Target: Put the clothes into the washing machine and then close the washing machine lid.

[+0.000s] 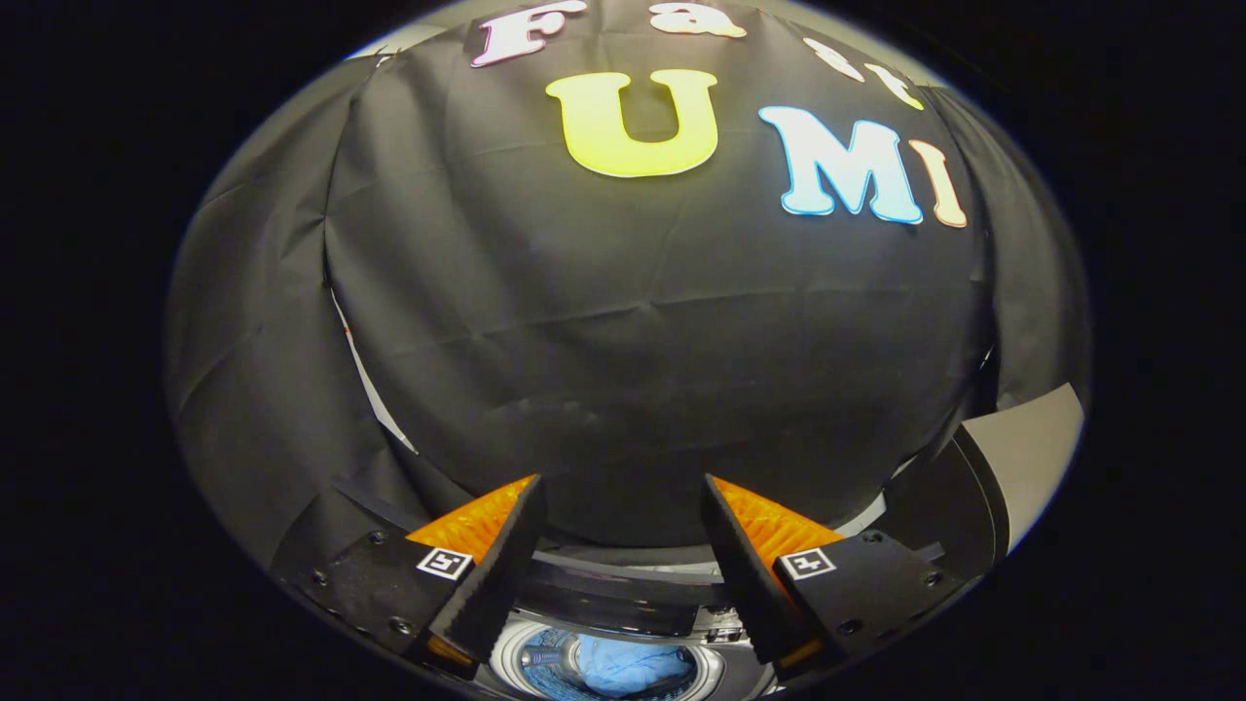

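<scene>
Gaping empty claw (623,545) above one washing machine (608,608), one blue garment (628,670) inside its drum.

We're seeing the washing machine (623,633) only partly: the view's lower edge is cutting off its drum opening. The gripper (623,555) fingers, spread wide with nothing between them, are hiding its sides. Blue clothes (628,670) inside are too bunched to tell apart. Lid position: we can't tell.
</scene>
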Tool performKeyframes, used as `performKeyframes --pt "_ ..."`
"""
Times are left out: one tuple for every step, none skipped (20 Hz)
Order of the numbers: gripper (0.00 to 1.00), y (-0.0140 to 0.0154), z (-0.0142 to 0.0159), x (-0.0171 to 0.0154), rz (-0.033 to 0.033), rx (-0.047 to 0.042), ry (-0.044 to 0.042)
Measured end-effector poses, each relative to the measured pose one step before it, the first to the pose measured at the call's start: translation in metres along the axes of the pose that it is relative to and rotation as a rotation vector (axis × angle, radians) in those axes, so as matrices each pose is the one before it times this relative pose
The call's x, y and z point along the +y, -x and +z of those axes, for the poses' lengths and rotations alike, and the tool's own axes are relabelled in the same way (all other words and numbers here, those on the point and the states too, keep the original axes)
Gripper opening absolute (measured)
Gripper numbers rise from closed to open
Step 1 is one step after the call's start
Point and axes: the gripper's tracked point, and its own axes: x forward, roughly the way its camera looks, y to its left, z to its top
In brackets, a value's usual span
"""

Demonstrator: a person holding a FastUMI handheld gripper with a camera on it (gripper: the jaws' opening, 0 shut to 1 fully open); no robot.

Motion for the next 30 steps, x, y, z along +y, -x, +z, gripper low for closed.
performKeyframes --pt "0.99 0.00138 0.00016 -0.00015 0.00085 -0.00120 -0.00169" --pt "0.99 0.00255 -0.00040 0.00072 0.00218 -0.00647 0.00410" --pt "0.99 0.00263 -0.00044 0.00051 0.00209 -0.01057 0.00222" --pt "0.99 0.00012 -0.00100 0.00082 0.00295 -0.01136 0.00472" --pt "0.99 0.00383 0.00081 -0.00022 -0.00141 -0.01794 0.00302" --pt "0.99 0.00234 -0.00064 0.00001 -0.00159 -0.01010 0.00207" --pt "0.99 0.00295 -0.00100 0.00078 -0.00308 -0.00363 -0.00159" --pt "0.99 0.00133 -0.00219 0.00125 -0.00084 -0.00348 -0.00017" --pt "0.99 0.00213 -0.00064 0.00060 0.00104 -0.00333 0.00056" --pt "0.99 0.00056 -0.00044 0.00038 0.00173 -0.00060 -0.00007" --pt "0.99 0.00114 -0.00005 0.00087 0.00161 -0.00164 0.00053" --pt "0.99 0.00088 -0.00060 0.00041 0.00144 -0.00375 0.00089" --pt "0.99 0.00182 -0.00084 0.00023 -0.00031 0.00046 -0.00082" --pt "0.99 0.00094 -0.00148 0.00016 -0.00099 -0.00179 -0.00069" --pt "0.99 0.00183 -0.00067 0.00045 0.00005 -0.00518 0.00107" --pt "0.99 0.00224 -0.00057 0.00071 -0.00037 -0.00670 0.00141" --pt "0.99 0.00350 -0.00059 0.00065 0.00020 -0.00678 0.00125" --pt "0.99 0.00145 -0.00158 0.00073 0.00034 -0.00664 0.00148" --pt "0.99 0.00328 -0.00095 0.00039 0.00079 -0.00621 0.00188" --pt "0.99 0.00215 -0.00146 0.00157 0.00109 -0.00702 0.00138" --pt "0.99 0.00384 -0.00086 0.00070 0.00090 -0.00609 0.00120" --pt "0.99 0.00100 -0.00196 0.00076 0.00047 -0.00533 0.00112" --pt "0.99 0.00375 -0.00223 0.00048 0.00121 -0.00347 -0.00042" --pt "0.99 0.00243 -0.00229 0.00112 0.00136 -0.00394 0.00233" --pt "0.99 0.00407 -0.00138 0.00077 0.00021 -0.00560 0.00251" --pt "0.99 0.00246 -0.00285 0.00090 -0.00134 -0.00626 0.00103" --pt "0.99 0.00438 -0.00236 0.00059 -0.00180 -0.00687 0.00059" --pt "0.98 0.00353 -0.00217 0.00123 -0.00246 -0.01063 0.00189" --pt "0.98 0.00422 -0.00182 0.00167 0.00114 -0.01710 0.00790" --pt "0.98 0.00157 -0.00167 0.00050 -0.00003 -0.01958 0.00140"
